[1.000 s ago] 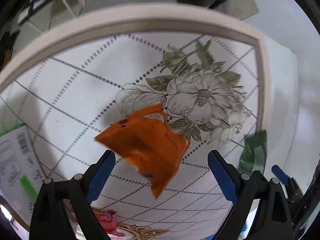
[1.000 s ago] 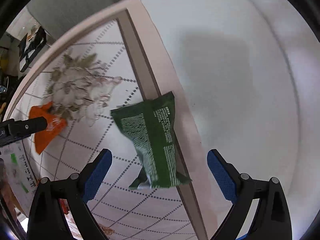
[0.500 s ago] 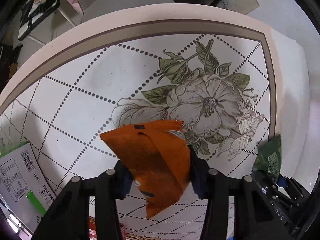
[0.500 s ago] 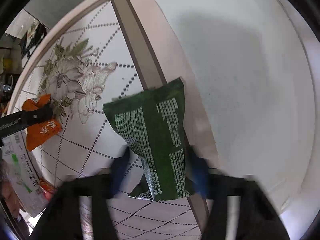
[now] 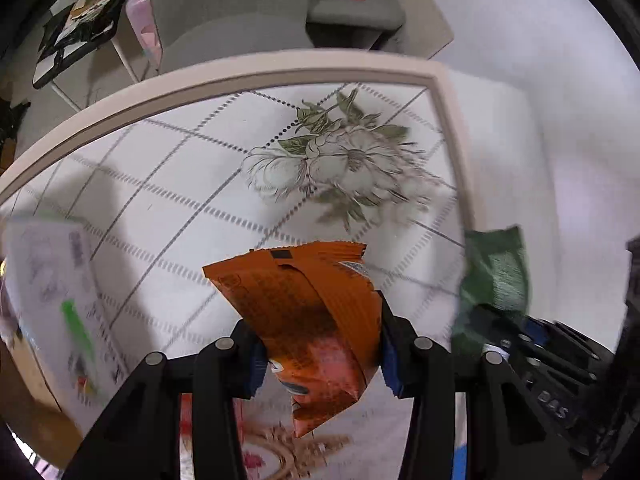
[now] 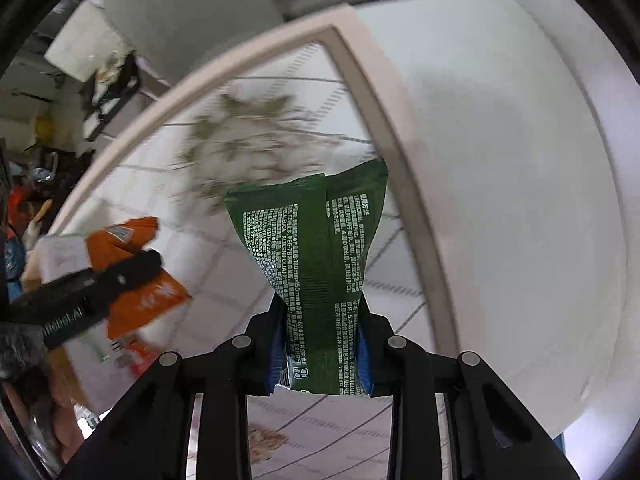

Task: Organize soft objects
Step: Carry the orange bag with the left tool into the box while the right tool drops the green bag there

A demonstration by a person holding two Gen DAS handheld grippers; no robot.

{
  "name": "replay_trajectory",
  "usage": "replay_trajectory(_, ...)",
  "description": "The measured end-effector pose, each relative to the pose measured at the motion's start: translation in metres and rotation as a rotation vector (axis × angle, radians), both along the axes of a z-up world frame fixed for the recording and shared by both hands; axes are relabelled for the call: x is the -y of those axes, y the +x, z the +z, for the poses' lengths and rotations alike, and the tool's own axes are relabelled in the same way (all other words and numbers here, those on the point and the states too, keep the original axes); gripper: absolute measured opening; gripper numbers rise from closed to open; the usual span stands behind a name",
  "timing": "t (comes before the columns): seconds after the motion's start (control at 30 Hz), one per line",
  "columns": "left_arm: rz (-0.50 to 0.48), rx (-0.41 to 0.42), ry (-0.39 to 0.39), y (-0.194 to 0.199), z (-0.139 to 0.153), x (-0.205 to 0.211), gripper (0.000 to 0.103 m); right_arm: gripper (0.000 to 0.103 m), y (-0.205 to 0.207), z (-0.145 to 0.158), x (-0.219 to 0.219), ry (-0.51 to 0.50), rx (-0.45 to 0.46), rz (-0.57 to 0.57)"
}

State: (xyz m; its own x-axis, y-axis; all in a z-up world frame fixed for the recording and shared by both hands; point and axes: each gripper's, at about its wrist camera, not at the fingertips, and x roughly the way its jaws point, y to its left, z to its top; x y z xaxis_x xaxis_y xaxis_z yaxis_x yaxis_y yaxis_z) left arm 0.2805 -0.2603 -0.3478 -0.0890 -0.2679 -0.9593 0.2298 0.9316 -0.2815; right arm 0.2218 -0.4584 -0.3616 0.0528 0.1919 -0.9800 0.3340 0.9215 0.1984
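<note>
Both tools, spread wide a second ago, now pinch packets lifted off the flowered bench: left tool (image 5: 320, 354) grips the orange packet (image 5: 308, 312), right tool (image 6: 320, 364) the green packet (image 6: 316, 256), ready for sorting.

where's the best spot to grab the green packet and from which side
Across its narrow waist, from above, as the right gripper does now. The green packet is a flat, soft pouch that flares toward its sealed end; pinching its long edges inward at the middle bunches it firmly, and the fingers press on both sides.
</note>
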Motion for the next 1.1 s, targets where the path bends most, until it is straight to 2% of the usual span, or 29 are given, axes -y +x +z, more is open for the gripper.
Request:
replay_trajectory(0.17, 0.016, 0.067, -0.079, -0.012, 0.062, -0.057, 0.042, 0.031, -0.012, 0.058, -0.064, 0.050, 0.084, 0.053)
replay_trajectory(0.27, 0.057, 0.085, -0.109, -0.014, 0.090, -0.110, 0.042, 0.031, -0.011, 0.085, -0.119, 0.077, 0.121, 0.112)
replay_trajectory(0.43, 0.138, 0.153, -0.084, -0.024, 0.124, -0.202, 0.042, 0.031, -0.020, 0.121, -0.219, 0.111, 0.159, 0.227)
replay_trajectory(0.5, 0.172, 0.164, -0.060, -0.032, 0.131, -0.243, 0.042, 0.031, -0.019, 0.125, -0.257, 0.130, 0.155, 0.264)
replay_trajectory(0.63, 0.239, 0.144, -0.018, -0.038, 0.126, -0.313, 0.042, 0.031, -0.019, 0.121, -0.332, 0.168, 0.123, 0.326)
replay_trajectory(0.77, 0.263, 0.130, 0.041, -0.042, 0.110, -0.364, 0.042, 0.031, -0.017, 0.107, -0.399, 0.171, 0.088, 0.373)
replay_trajectory(0.83, 0.276, 0.095, 0.053, -0.039, 0.092, -0.387, 0.042, 0.031, -0.015, 0.095, -0.425, 0.177, 0.066, 0.381)
replay_trajectory(0.93, 0.285, 0.028, 0.053, -0.037, 0.070, -0.411, 0.042, 0.031, -0.008, 0.073, -0.449, 0.176, 0.032, 0.383)
replay_trajectory(1.1, 0.249, -0.060, 0.081, -0.029, 0.028, -0.425, 0.042, 0.031, 0.001, 0.040, -0.471, 0.156, -0.007, 0.372)
